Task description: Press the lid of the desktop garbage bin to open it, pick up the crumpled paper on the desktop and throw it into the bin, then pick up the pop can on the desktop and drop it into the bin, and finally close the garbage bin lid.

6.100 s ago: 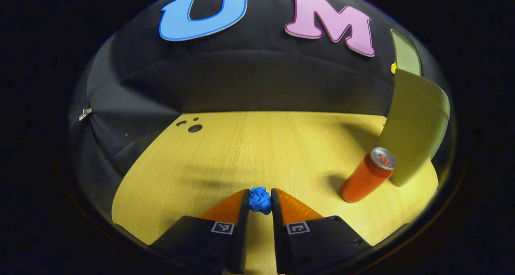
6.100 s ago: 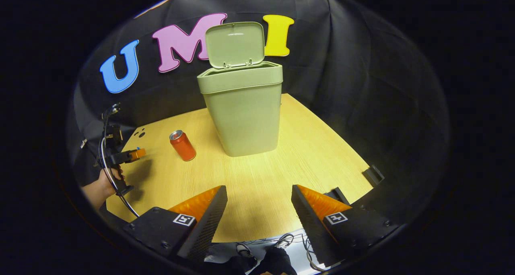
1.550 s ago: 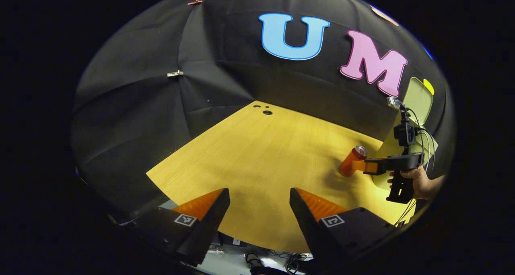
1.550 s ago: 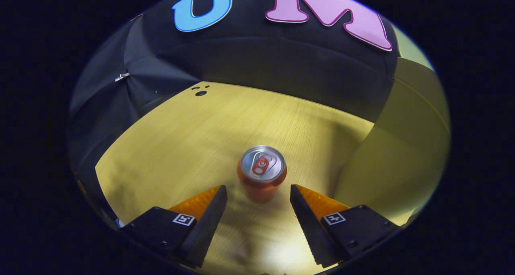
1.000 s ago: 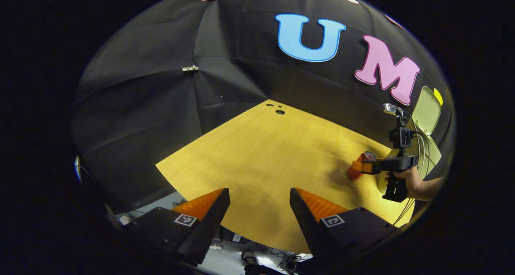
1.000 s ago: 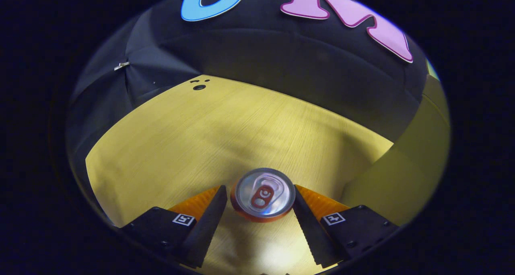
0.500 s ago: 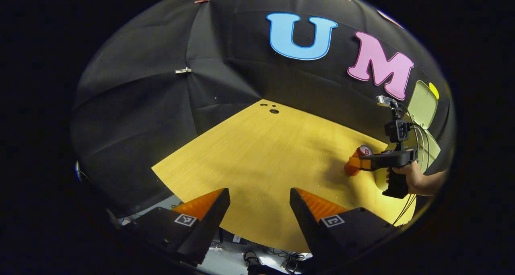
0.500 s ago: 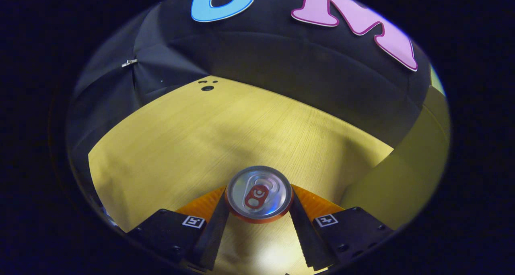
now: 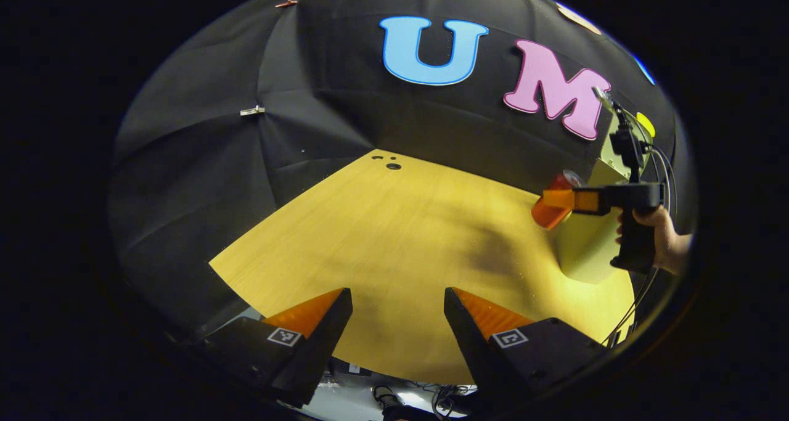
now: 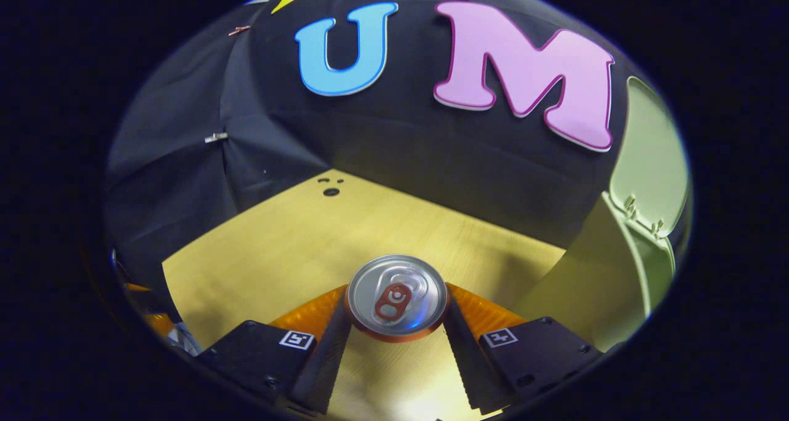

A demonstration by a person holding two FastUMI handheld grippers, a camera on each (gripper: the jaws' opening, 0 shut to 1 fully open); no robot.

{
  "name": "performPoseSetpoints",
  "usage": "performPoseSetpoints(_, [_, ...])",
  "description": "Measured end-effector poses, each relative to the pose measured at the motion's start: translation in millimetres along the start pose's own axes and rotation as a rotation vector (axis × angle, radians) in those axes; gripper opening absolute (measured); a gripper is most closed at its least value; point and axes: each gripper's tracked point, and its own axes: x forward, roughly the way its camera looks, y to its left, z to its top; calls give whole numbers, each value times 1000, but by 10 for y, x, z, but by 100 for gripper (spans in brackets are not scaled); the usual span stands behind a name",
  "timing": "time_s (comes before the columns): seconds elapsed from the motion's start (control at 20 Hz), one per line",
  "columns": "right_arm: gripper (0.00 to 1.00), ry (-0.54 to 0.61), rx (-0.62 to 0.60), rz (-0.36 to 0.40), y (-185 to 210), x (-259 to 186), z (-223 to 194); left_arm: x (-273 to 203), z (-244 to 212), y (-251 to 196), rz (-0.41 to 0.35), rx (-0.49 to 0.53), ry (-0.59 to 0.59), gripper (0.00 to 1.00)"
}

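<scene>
My right gripper (image 10: 396,319) is shut on the orange pop can (image 10: 396,296), both fingers pressing its sides just below the silver top, and holds it in the air above the wooden desktop (image 10: 296,242). To its right stands the pale green garbage bin (image 10: 598,285) with its lid (image 10: 653,156) raised. In the left gripper view the pop can (image 9: 550,201) hangs lifted beside the bin (image 9: 585,242), held by the right gripper (image 9: 558,199) in a person's hand (image 9: 662,239). My left gripper (image 9: 397,313) stands open over the desktop's near edge, nothing between its fingers.
The wooden desktop (image 9: 394,248) has small round holes (image 9: 392,166) near its far corner. Cables lie on the floor (image 9: 394,399) below the near edge. Black cloth walls close in behind and on the left.
The right gripper closed on the pop can and has lifted it off the desktop, up beside the bin. The left gripper stays open and has barely shifted.
</scene>
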Motion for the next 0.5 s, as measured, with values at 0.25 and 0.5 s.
performPoseSetpoints(0.25, [83, -124, 54, -17, -137, -431, 584, 35, 63, -142, -45, -25, -5, 96])
performPoseSetpoints(0.5, [83, -219, 142, -63, -494, -737, 1062, 129, 122, -258, -73, -8, -6, 96])
